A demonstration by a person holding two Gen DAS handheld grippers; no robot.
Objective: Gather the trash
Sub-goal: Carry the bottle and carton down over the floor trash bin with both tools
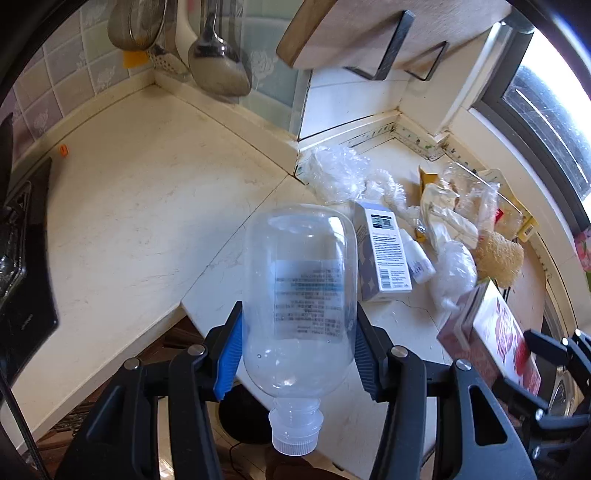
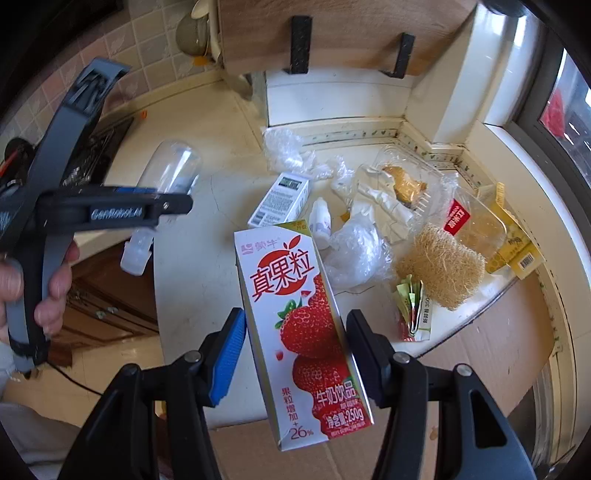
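My left gripper (image 1: 299,350) is shut on a clear plastic bottle (image 1: 301,295), cap pointing back toward the camera, held above the counter's front edge. It also shows in the right wrist view (image 2: 162,177), at the left. My right gripper (image 2: 295,350) is shut on a strawberry milk carton (image 2: 299,332), which also shows in the left wrist view (image 1: 491,332). More trash lies on the counter: a small white box (image 2: 280,203), a dropper bottle (image 2: 320,225), crumpled clear plastic (image 2: 358,254), a loofah (image 2: 439,266), clear food trays (image 2: 406,177) and sachets (image 2: 412,310).
A cream counter (image 1: 140,206) runs into a tiled corner with a ladle (image 1: 218,62) hanging above. A wooden board on black brackets (image 2: 332,33) hangs over the trash. A black hob (image 1: 22,258) sits left. A window (image 1: 546,103) is right. Cardboard (image 2: 461,369) lies below the counter.
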